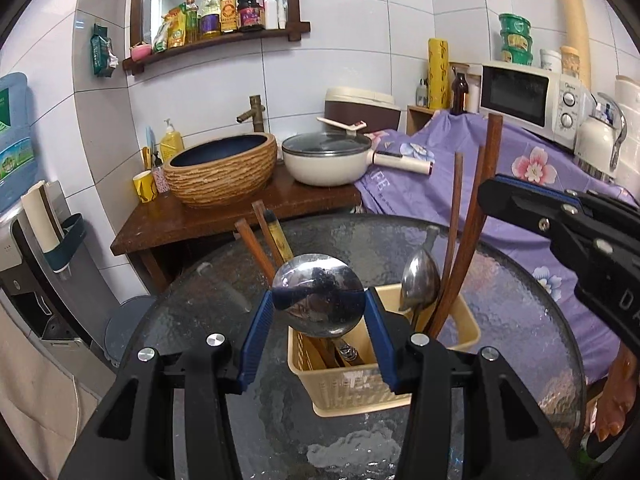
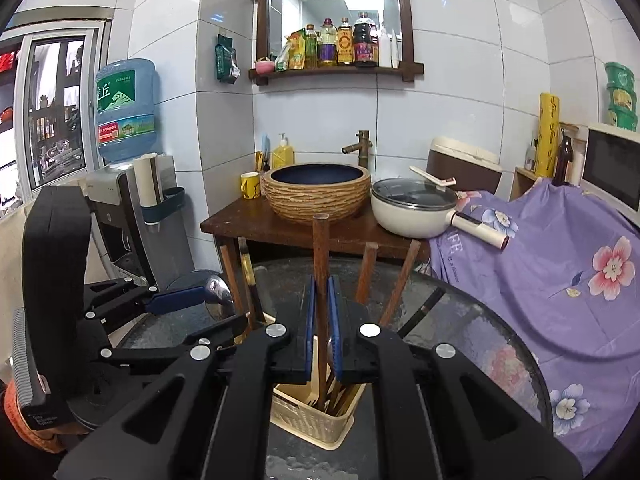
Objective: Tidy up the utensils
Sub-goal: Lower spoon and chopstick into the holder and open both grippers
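A beige plastic utensil basket (image 1: 352, 394) stands on the round glass table (image 1: 224, 288); it also shows in the right wrist view (image 2: 308, 420). It holds brown chopsticks (image 1: 454, 248), a smaller steel spoon (image 1: 420, 280) and more utensils. My left gripper (image 1: 319, 312) is shut on the bowl of a large steel spoon (image 1: 318, 288), upright with its handle down in the basket. My right gripper (image 2: 322, 312) is shut on a brown chopstick (image 2: 320, 248) standing in the basket. The right gripper appears in the left wrist view (image 1: 496, 196) at the right.
Behind the table a wooden stand (image 1: 240, 220) carries a woven-look basin (image 1: 222, 168) and a cream lidded pan (image 1: 326, 158). A purple floral cloth (image 1: 520, 176) covers the counter at right, with a microwave (image 1: 528, 96). A water dispenser (image 2: 128, 200) stands left.
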